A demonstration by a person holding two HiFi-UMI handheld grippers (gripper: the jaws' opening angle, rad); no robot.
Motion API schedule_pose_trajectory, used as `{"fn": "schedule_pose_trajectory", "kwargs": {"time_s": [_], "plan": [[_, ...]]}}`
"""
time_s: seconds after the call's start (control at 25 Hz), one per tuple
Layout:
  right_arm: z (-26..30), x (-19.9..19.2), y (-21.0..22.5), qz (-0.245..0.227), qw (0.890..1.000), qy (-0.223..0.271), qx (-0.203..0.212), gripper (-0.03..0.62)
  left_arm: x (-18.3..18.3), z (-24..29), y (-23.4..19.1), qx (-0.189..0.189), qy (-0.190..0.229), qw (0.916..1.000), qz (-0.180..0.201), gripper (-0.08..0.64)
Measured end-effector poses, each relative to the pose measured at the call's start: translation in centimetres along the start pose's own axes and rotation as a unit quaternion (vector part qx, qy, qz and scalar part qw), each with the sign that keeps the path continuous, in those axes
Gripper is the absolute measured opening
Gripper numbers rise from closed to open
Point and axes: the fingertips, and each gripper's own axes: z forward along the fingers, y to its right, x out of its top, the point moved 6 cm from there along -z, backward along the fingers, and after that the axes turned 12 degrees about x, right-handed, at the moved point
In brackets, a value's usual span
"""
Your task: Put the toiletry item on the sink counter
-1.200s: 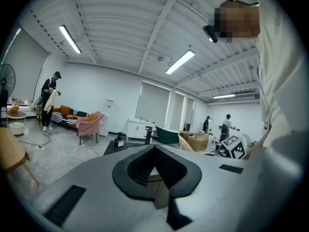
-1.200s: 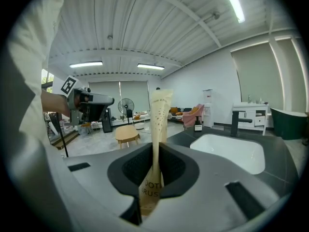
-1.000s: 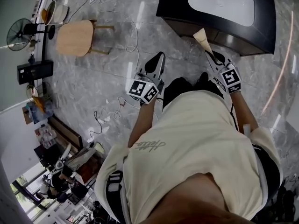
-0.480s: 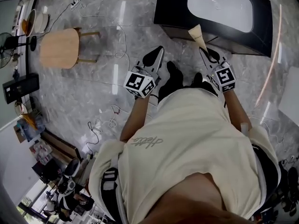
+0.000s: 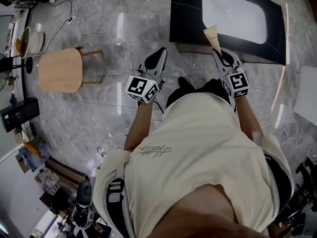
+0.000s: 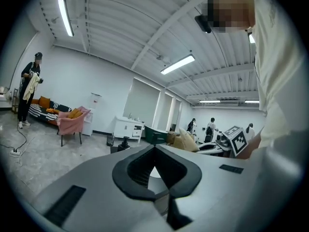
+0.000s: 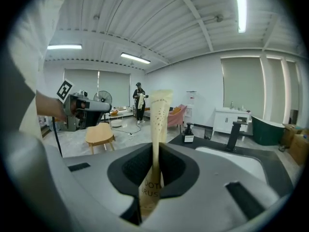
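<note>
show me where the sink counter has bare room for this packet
The widest bare patch on the sink counter lies between the white basin and its left edge. The front strip, beside the right gripper's packet, is narrower. The back edge is crowded by the faucet and a small bottle.

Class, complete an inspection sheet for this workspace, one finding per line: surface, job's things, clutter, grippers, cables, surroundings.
Surface: black sink counter with a white basin; a black faucet and a dispenser stand on it.
Job's things: cream toiletry packet, held, not yet on the counter.
Clutter: nothing seen on the counter beyond those fittings.
Grippers: right gripper shut on the toiletry packet; left gripper shut, empty.
Cables: loose cables and a power strip on the floor.
Surroundings: grey marble floor, wooden stool, a person standing across the room.
</note>
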Motion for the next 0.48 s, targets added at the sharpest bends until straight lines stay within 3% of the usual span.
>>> {"fn": "schedule_pose_trajectory", "kwargs": {"time_s": [0.24,0.48], "plan": [[1.5,0.0,0.4,0.007,1.0,-0.021,-0.012,0.026,-1.1,0.9,-3.2,0.009,-0.019,0.9996,-0.02,0.003],[2.9,-0.7,4.2,0.029,0.999,-0.02,-0.015,0.026,-1.0,5.0,-3.9,0.008,-0.03,0.9993,-0.019,0.003]]}}
